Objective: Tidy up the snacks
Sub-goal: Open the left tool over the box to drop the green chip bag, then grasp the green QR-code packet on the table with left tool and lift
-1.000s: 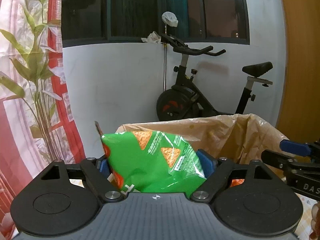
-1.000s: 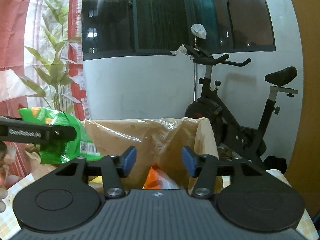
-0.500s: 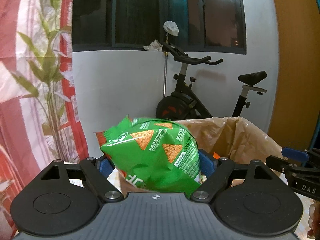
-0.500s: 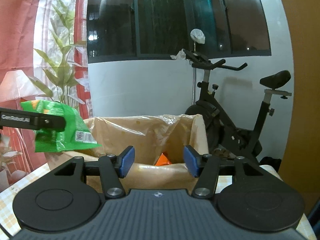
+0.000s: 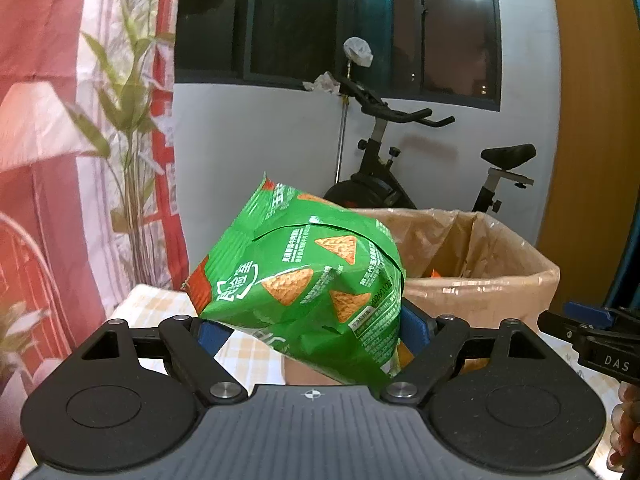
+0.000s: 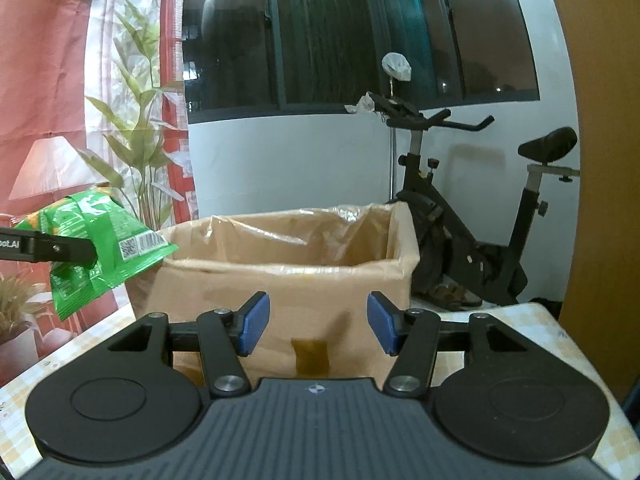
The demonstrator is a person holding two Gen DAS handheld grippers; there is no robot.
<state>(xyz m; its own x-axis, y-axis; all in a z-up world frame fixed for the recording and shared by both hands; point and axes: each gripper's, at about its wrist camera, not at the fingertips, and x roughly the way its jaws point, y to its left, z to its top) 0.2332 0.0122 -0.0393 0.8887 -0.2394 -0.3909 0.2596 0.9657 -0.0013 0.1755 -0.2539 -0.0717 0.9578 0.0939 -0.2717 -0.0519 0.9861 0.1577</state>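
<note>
My left gripper (image 5: 314,330) is shut on a green chip bag (image 5: 308,284) with orange tortilla triangles, held in the air left of and in front of a cardboard box (image 5: 480,276) lined with clear plastic. The bag also shows in the right wrist view (image 6: 100,240), at the far left, beside the box (image 6: 288,284). My right gripper (image 6: 316,326) is open and empty, in front of the box's near wall. Something orange lies inside the box (image 5: 434,272).
The box stands on a table with a yellow checked cloth (image 6: 532,332). Behind are a white wall, a dark window and an exercise bike (image 6: 460,208). A red and white plant-print curtain (image 5: 80,140) hangs at the left.
Both grippers have pulled back from the box and risen. The green bag has moved left, away from above the box. The right gripper has opened wider.
</note>
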